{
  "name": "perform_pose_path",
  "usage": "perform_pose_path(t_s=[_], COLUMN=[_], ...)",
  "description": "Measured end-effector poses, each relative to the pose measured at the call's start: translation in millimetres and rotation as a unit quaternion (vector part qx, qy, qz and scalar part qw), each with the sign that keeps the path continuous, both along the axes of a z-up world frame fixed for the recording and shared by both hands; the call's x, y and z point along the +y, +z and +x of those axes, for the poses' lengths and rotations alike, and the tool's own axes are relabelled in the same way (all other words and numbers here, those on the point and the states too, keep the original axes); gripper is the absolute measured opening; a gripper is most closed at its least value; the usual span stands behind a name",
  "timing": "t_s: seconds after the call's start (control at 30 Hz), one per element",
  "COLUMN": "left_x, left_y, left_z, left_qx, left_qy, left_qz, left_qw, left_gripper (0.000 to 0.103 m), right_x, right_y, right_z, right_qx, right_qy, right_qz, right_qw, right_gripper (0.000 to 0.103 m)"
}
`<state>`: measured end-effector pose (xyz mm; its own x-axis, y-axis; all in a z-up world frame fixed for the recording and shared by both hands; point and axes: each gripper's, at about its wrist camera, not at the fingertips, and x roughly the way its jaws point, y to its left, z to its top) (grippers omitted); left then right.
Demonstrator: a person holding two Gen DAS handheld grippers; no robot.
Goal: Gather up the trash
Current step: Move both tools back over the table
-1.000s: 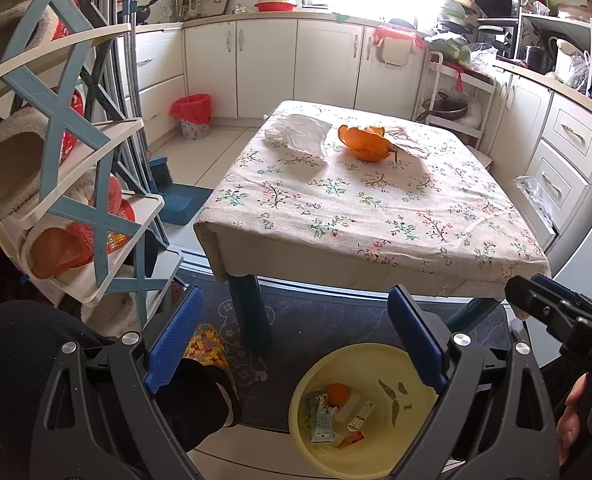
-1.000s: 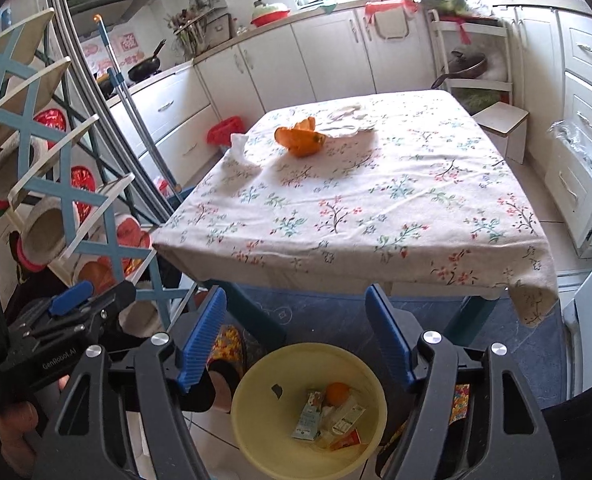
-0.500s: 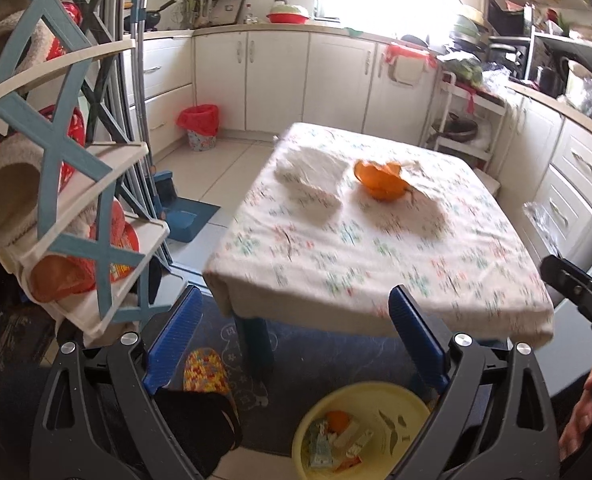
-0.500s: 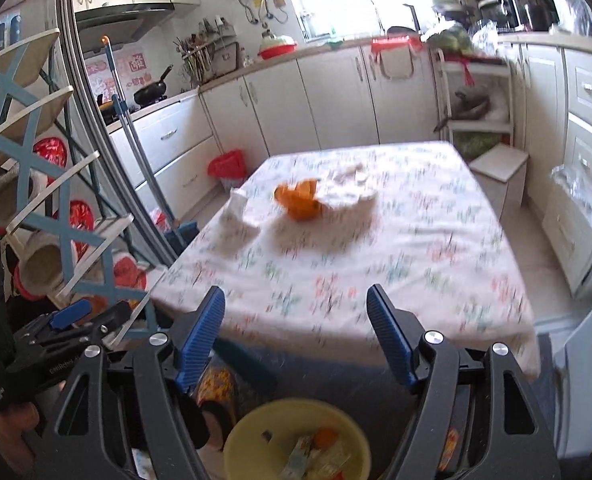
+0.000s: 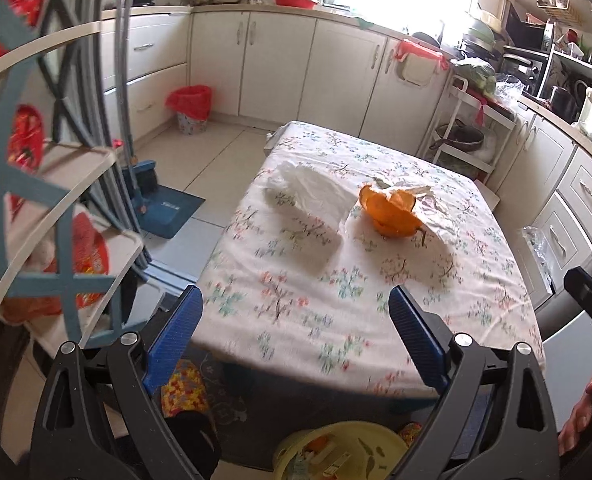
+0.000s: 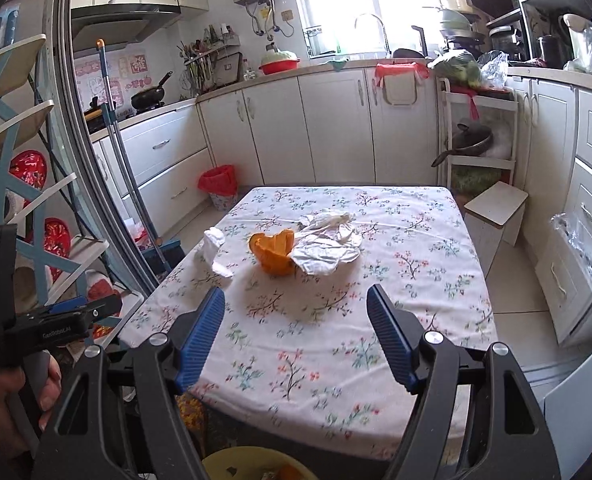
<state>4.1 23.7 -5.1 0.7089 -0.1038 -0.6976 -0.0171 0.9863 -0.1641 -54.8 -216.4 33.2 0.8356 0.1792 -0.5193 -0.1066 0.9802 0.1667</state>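
Note:
An orange peel [image 5: 392, 212] [image 6: 275, 252] lies in the middle of the flowered tablecloth [image 5: 336, 288] [image 6: 336, 320]. A crumpled white tissue [image 5: 308, 192] [image 6: 215, 248] lies left of it, and another white wrapper [image 6: 328, 244] [image 5: 432, 204] right of it. A yellow bin [image 5: 336, 456] [image 6: 255, 464] with scraps inside sits on the floor under the table's near edge. My left gripper [image 5: 296, 320] hangs open and empty over the near table edge. My right gripper [image 6: 296, 316] is open too, empty, above the near half of the table.
A blue and white shoe rack [image 5: 35, 200] [image 6: 11, 200] stands close on the left. A broom and dustpan [image 5: 151, 200] lean beside it. A red-lined waste basket [image 5: 189, 108] [image 6: 219, 184] sits by the far cabinets. A small stool [image 6: 496, 208] and drawers flank the table's right.
Both grippers rose and moved forward from above the yellow bin toward the table. The bin has slid to the bottom edge of both views; the peel looks closer.

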Motion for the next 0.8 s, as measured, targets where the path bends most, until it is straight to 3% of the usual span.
perform_pose_path(t_s=[0.47,0.7,0.8], left_x=[5.4,-2.6,-9.3], left_y=[-11.8,-37.4,-48.6], left_z=[131.3,188.6,201.8], left_qx=[0.045,0.086,0.106], left_qy=[0.025,0.024,0.012], left_qz=[-0.032,-0.021,-0.014], left_qw=[0.9981,0.9958,0.9942], left_gripper=[0.090,0.090,0.090], right_x=[19.9,27.6,33.4], right_y=[-13.0,-23.4,-31.5], right_z=[62.3,119.5,144.1], right_qx=[0.029,0.054,0.068], right_qy=[0.050,0.062,0.070], right_qz=[-0.029,-0.017,-0.016], right_qw=[0.998,0.996,0.995], right_gripper=[0.070,0.048,0.043])
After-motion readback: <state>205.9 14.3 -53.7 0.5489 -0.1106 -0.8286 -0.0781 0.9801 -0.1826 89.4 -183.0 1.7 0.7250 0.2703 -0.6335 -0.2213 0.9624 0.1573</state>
